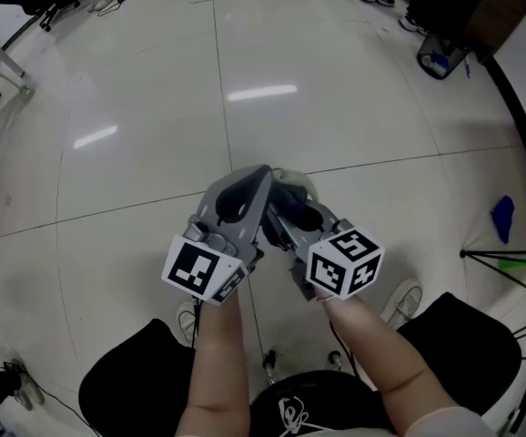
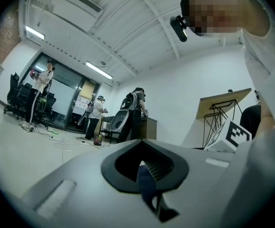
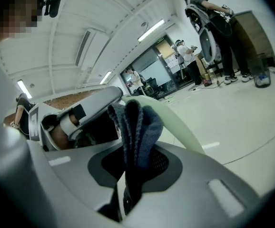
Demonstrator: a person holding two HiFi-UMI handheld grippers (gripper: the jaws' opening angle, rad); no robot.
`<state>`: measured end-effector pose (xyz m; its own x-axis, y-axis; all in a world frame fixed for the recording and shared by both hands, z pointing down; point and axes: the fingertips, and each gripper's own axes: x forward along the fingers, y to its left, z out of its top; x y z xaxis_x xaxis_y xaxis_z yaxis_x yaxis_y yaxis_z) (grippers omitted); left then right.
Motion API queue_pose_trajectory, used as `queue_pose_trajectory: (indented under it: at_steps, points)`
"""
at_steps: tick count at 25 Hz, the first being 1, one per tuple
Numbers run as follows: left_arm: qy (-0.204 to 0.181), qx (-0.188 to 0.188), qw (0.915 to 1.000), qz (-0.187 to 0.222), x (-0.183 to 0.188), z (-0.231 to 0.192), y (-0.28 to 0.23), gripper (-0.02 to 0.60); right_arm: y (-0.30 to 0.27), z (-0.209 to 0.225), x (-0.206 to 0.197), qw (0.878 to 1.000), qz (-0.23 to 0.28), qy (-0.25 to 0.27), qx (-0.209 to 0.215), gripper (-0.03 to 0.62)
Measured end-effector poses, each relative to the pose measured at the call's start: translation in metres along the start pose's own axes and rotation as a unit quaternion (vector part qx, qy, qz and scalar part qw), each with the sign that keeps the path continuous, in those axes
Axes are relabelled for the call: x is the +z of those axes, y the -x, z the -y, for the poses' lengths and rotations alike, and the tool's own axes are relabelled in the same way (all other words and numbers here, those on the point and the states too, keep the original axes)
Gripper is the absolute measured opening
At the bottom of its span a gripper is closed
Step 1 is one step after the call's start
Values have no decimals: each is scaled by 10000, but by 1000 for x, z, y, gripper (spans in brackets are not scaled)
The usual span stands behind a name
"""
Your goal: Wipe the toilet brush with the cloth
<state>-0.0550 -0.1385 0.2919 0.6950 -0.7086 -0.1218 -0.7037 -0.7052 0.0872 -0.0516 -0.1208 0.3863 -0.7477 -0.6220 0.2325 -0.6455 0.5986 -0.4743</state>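
Low over the tiled floor, at the middle of the head view, the two claws meet tip to tip. The left claw points toward 12 o'clock and the right claw leans toward 11 o'clock. In its own view the right claw is clamped tight on a folded dark blue-grey cloth, which bunches up above the jaws. Just behind the cloth a pale green curved piece, which looks to be the toilet brush, sweeps down toward 4 o'clock. From the head it shows as a pale arc at 1 o'clock of the left claw's tip. The left claw has its jaws drawn to a narrow slit, with a thin dark blue strip caught in it. What that strip belongs to cannot be told.
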Motion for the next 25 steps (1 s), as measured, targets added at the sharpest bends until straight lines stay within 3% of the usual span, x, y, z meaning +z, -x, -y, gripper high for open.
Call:
queue_pose_trajectory:
  at_steps: [11, 20, 25]
  points:
    - [97, 26, 9999, 40, 1, -2, 2, 6, 13, 67, -57, 9893, -128, -1278, -697, 64]
    - [60, 62, 10000, -17, 3, -5, 5, 6, 14, 114, -133, 9726, -733, -1784, -1294, 64]
    - [95, 96, 9999, -6, 0, -2, 7, 6, 18, 112, -161, 9678, -1073, -1985, -1115, 64]
